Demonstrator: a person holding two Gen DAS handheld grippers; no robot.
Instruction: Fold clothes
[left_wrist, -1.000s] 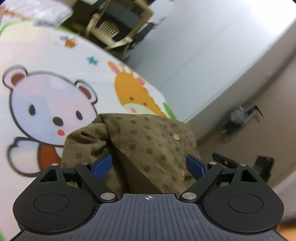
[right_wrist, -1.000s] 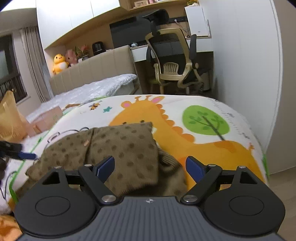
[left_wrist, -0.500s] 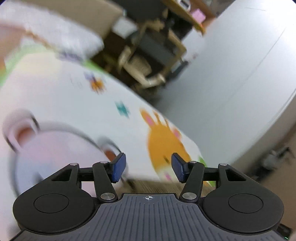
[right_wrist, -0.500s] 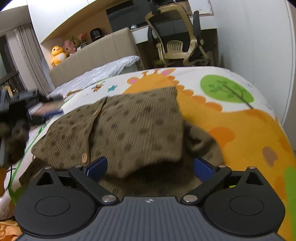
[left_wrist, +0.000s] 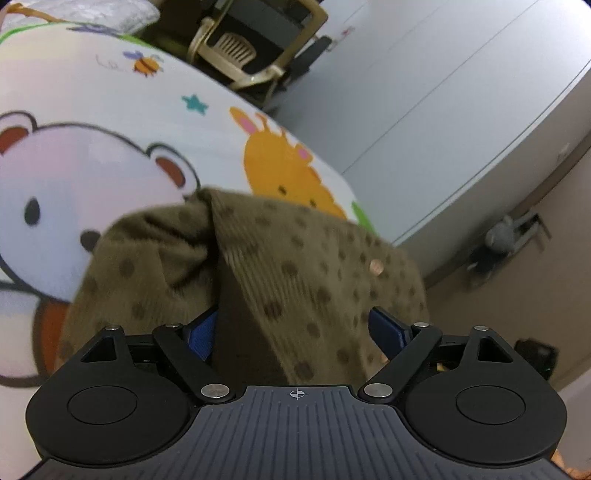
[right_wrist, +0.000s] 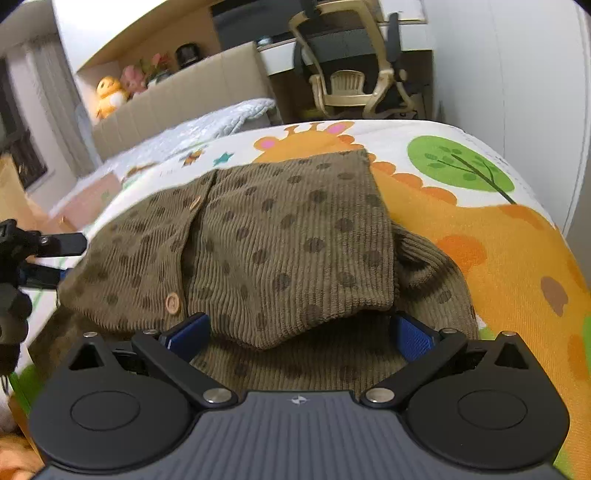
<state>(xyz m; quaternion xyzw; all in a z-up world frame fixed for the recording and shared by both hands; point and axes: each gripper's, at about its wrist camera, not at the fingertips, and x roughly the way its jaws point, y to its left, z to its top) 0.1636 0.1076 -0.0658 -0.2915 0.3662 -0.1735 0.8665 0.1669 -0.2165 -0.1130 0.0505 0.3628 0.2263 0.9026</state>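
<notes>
At the left edge of the right wrist view your left gripper (right_wrist: 55, 258) reached in toward the left side of the brown dotted cardigan (right_wrist: 280, 236). In its own view that gripper (left_wrist: 295, 328) had its jaws well apart; they had just been opening again after a brief narrowing, and a raised fold of the cardigan (left_wrist: 258, 266) stood between the blue pads (left_wrist: 388, 326) without being pinched. The cardigan lay folded on the cartoon-printed bed cover (right_wrist: 498, 229), over the giraffe print and toward the near edge of the bed, its button placket (right_wrist: 192, 221) running up the left half and a rumpled sleeve (right_wrist: 424, 266) sticking out on the right. Your right gripper (right_wrist: 299, 336) was at the cardigan's near hem, its jaws spread as wide as they go after just opening, the fold of cloth lying loose between the pads, none of it clamped. Beyond the bed's far edge stood a desk chair (right_wrist: 354, 77).
</notes>
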